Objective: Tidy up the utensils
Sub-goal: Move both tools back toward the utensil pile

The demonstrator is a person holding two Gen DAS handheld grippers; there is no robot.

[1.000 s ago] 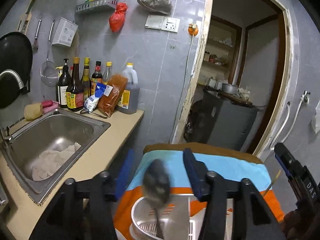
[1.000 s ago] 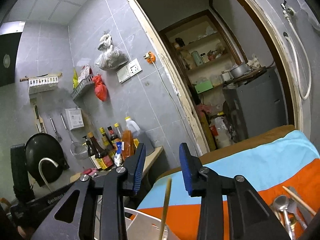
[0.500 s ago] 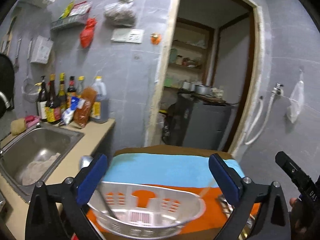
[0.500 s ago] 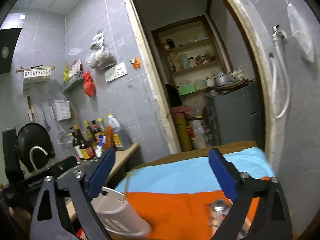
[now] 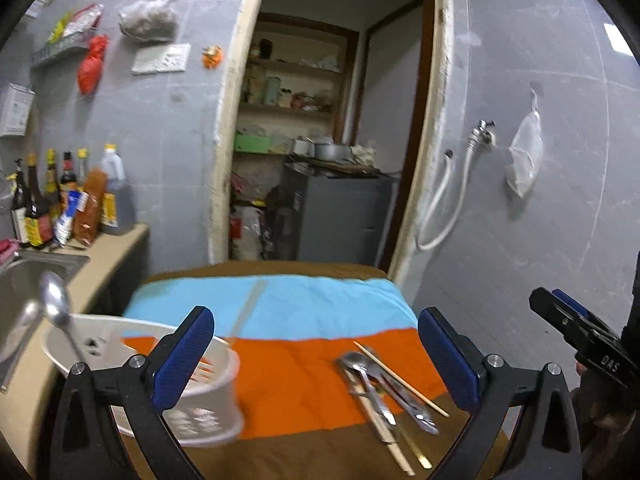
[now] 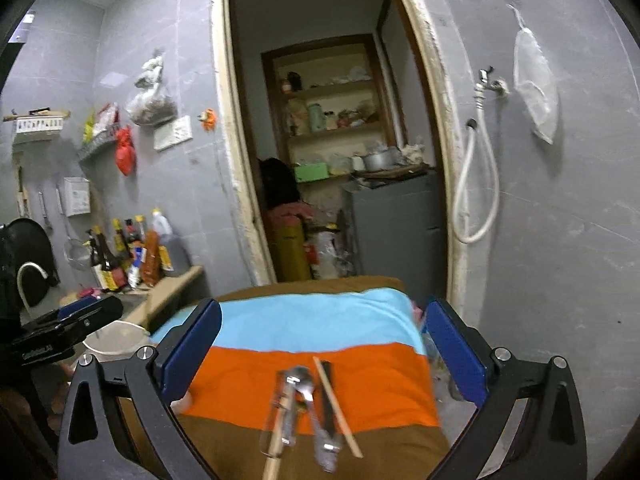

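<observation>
A striped cloth [image 5: 280, 312] in blue, orange and brown is spread over a raised surface in front of a doorway [image 5: 320, 132], and a counter [image 5: 100, 264] with a sink [image 5: 24, 280] and a row of bottles [image 5: 60, 200] is seen to its left. A white slotted basket [image 5: 160, 408] is set at the left edge of the cloth, and a spoon [image 5: 56, 312] is stood upright in it. A loose pile of utensils [image 5: 380, 388], spoons and chopsticks among them, is laid on the orange and brown bands to the right of the basket, well apart from it. The left gripper [image 5: 316, 360] is held above the cloth with its fingers spread wide and nothing between them. The right gripper [image 6: 320, 356] is held directly over the utensil pile, its fingers likewise spread wide and empty
</observation>
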